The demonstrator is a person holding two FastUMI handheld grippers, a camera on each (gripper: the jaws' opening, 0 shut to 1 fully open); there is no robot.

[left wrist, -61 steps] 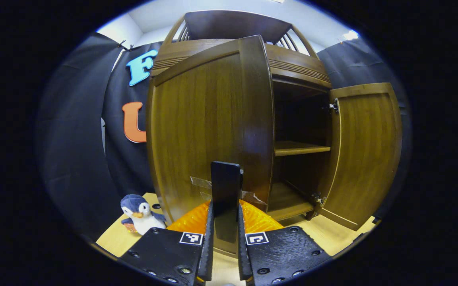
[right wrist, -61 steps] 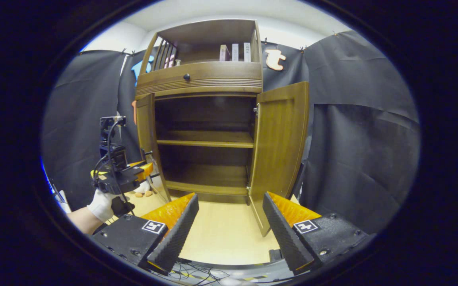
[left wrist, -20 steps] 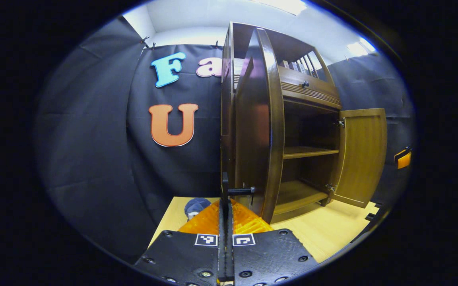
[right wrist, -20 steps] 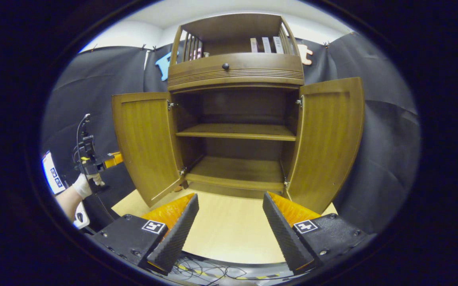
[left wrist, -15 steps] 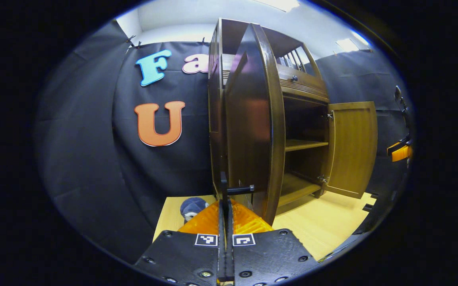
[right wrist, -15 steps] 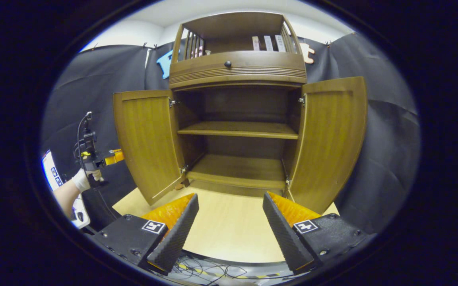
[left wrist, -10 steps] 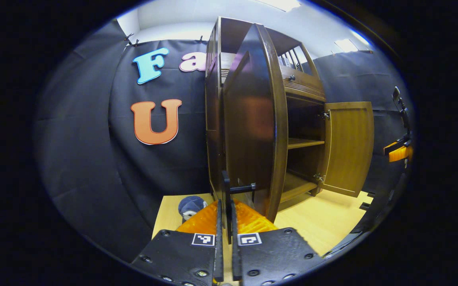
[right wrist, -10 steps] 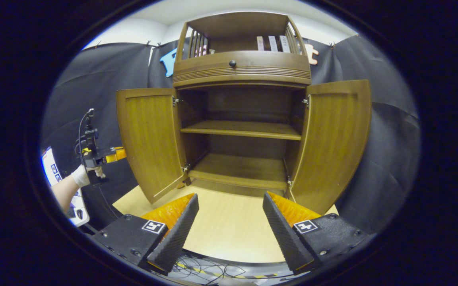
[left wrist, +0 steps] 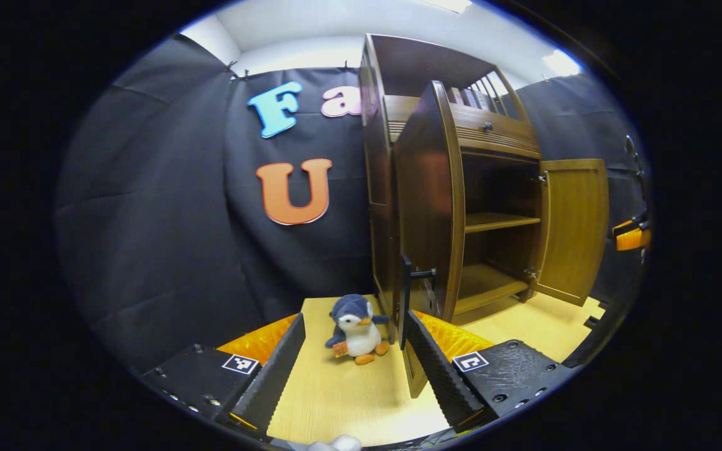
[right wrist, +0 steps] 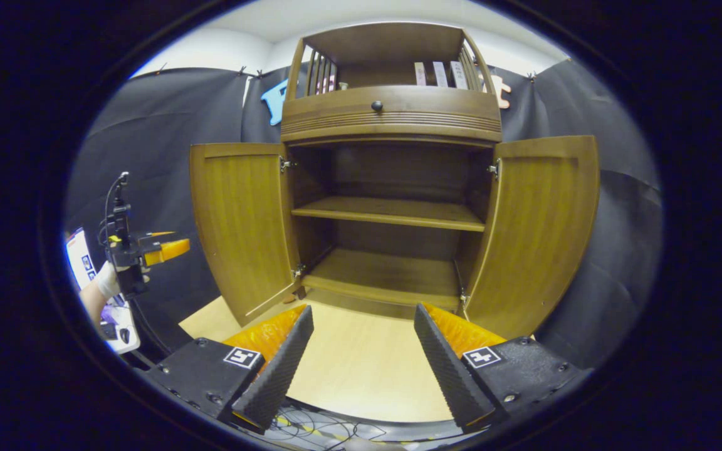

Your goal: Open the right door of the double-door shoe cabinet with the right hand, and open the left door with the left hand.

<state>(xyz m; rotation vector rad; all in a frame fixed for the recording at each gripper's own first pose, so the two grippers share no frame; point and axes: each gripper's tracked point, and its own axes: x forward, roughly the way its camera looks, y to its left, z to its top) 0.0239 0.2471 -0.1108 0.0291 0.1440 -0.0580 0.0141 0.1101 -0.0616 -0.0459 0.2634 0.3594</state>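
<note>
- Right gripper view: the brown wooden double-door shoe cabinet (right wrist: 392, 207) stands straight ahead on a pale wooden floor board (right wrist: 361, 363), backed by the black cloth booth wall (right wrist: 593, 250).
- The cabinet's left door (right wrist: 239, 219) and right door (right wrist: 539, 228) both stand swung wide, their lighter inner faces turned toward the camera.
- Between the doors lie a middle shelf (right wrist: 389, 213) and a bottom shelf (right wrist: 383, 272), both bare wood.
- Above the doors runs a ribbed drawer front with a small dark round knob (right wrist: 376, 106); over it, an open top compartment holds a few upright books (right wrist: 439, 74).
- The right gripper (right wrist: 361, 357) sits low in front of the cabinet, fingers spread wide with nothing between them, touching neither door.
- At the far left of this view the left gripper (right wrist: 163, 248) is held up in a white-gloved hand (right wrist: 108, 280), well apart from the left door; how far it is open cannot be told here.
- Left gripper view: the left gripper (left wrist: 351, 363) has its fingers spread wide and grips nothing.
- The left door (left wrist: 430, 213) is seen nearly edge-on, its dark outer face toward the camera, with a thin black bar handle (left wrist: 406, 300) standing off it just above the gripper's right finger (left wrist: 436, 369); whether they touch cannot be told.
- A small blue-and-white plush penguin (left wrist: 356, 329) stands upright on the floor board (left wrist: 336, 394) between the fingers, just beside the cabinet's near corner.
- Farther right, the right door (left wrist: 574, 228) hangs open.
</note>
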